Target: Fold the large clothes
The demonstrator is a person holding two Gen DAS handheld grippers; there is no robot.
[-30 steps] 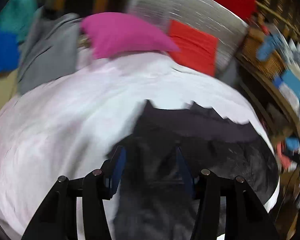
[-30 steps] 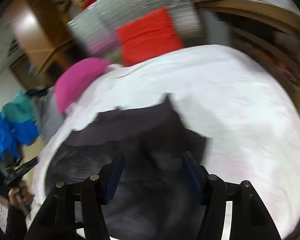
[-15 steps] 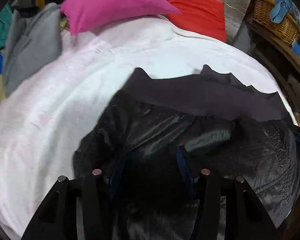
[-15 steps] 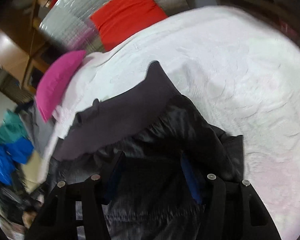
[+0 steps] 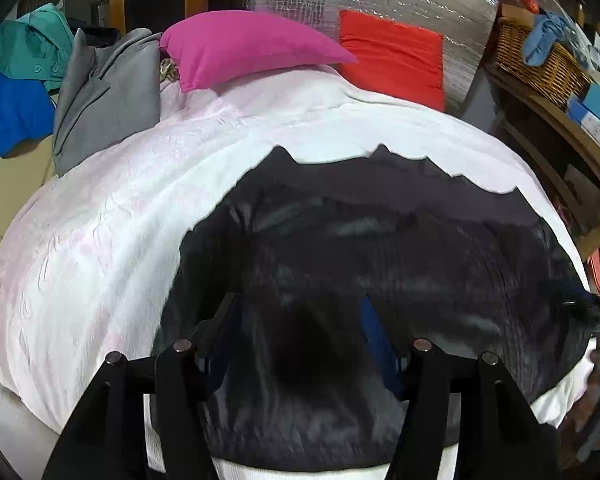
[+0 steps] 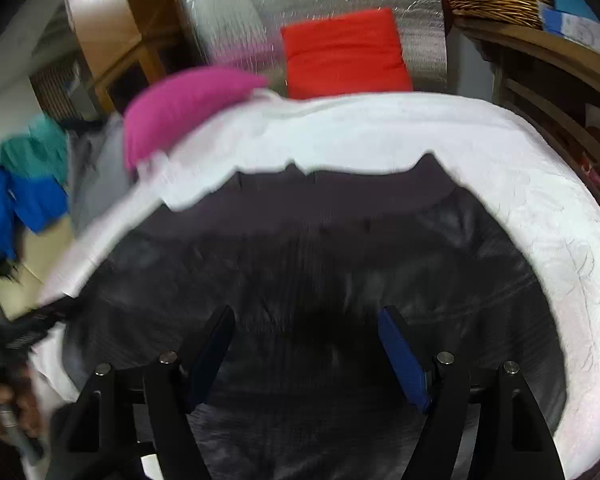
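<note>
The large black shiny garment (image 5: 380, 264) lies spread on the white textured bedcover (image 5: 100, 240). Left gripper (image 5: 296, 320) and right gripper (image 6: 306, 328), jaws just widened, gape above it, gripping nothing. Only the left view shows the grey folded jacket (image 5: 104, 96) sharply; bare bedcover borders the garment's far edge

black hand-held gripper (image 5: 298, 316), blue finger pads (image 5: 374, 330), silver screws

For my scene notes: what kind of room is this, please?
Probably a bedroom at home, somewhat cluttered: a bed with a white cover, a pink pillow at its head, and a wicker basket on wooden shelves. A dark garment lies spread on the bed.
</note>
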